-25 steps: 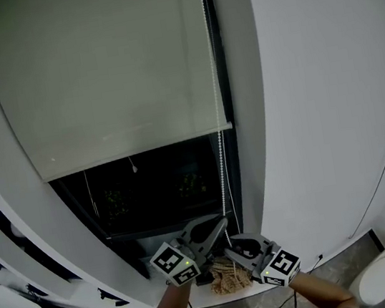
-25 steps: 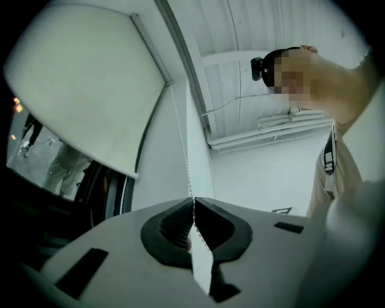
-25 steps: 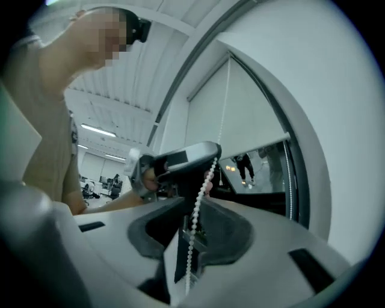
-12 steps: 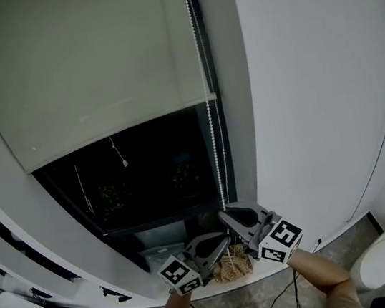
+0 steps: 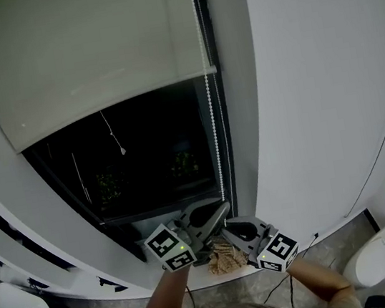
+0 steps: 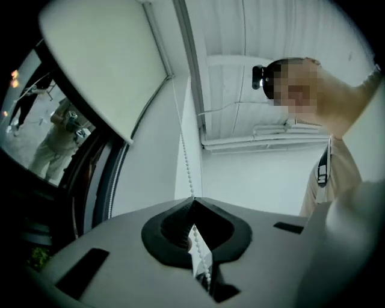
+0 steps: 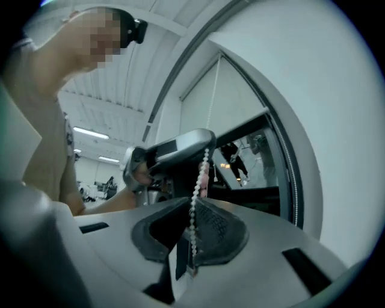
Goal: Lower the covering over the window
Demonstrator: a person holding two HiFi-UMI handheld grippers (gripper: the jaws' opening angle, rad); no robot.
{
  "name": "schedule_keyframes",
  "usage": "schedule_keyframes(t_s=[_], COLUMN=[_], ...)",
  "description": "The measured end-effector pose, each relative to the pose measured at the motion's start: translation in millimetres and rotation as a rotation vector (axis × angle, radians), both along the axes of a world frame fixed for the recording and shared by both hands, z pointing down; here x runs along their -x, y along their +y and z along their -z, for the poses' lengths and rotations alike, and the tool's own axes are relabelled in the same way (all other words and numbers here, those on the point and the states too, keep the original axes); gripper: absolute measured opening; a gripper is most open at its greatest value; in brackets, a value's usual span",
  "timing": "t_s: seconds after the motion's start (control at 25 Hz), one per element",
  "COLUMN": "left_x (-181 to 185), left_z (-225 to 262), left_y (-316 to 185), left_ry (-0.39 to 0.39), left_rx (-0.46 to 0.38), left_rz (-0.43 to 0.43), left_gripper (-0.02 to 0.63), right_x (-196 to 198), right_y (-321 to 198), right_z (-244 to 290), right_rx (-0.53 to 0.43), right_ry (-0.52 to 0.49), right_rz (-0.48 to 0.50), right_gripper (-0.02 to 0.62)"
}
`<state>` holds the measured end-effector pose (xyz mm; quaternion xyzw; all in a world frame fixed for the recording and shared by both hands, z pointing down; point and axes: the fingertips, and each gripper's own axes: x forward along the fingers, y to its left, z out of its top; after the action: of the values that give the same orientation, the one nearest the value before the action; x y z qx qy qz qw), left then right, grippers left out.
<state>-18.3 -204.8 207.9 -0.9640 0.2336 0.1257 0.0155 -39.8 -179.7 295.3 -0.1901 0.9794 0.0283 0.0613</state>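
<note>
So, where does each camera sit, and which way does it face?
Head view: on the person's head, looking down the wall at the pale grey roller blind and white bead chain; forearms, left gripper and right gripper show.
Left gripper view: on that gripper, looking up along jaws shut on the chain; the person's torso shows.
Right gripper view: on that gripper, facing the dark window, jaws shut on the chain; torso shows.
Shared: all three see chain and blind.

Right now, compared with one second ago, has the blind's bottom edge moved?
Yes, upward. More dark glass now shows between the bottom edge of the blind and the window's lower frame than before.
</note>
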Motion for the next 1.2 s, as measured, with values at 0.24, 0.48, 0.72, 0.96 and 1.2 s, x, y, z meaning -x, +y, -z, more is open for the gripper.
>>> schedule_keyframes(t_s=[0.24,0.48,0.72,0.96,1.2], left_x=[9.4,-2.3,42.7,-4.6,-4.0], left_z=[-65.7,-95.2,-30.1,11.1,-42.9], left_y=[7.1,24.5,13.1,-0.1,-0.7], left_ry=[-0.07,-0.063,0.12,-0.014,-0.122], left_rx=[0.082,0.102,0.027,-0.046,0.009], left_rz=[0.037,0.002,0.029,0.025,0.065], left_gripper=[0.018,0.018,0.184,0.038,0.023], right_x=[-39.0,-12.0,-17.2,-2.4,-34.8], right_y=[-1.2,-24.5,-28.2,1.5,11.2], right_z=[56.8,84.8,30.5,20.9,30.1], right_rx=[-0.005,-0.069,0.062,0.051,-0.019], right_ry=[-0.177,-0.116,-0.052,-0.074,-0.099], right_rz=[0.016,-0.068,-0.088,-0.044,-0.037], right_gripper=[0.216,0.014,0.009,0.009,0.127])
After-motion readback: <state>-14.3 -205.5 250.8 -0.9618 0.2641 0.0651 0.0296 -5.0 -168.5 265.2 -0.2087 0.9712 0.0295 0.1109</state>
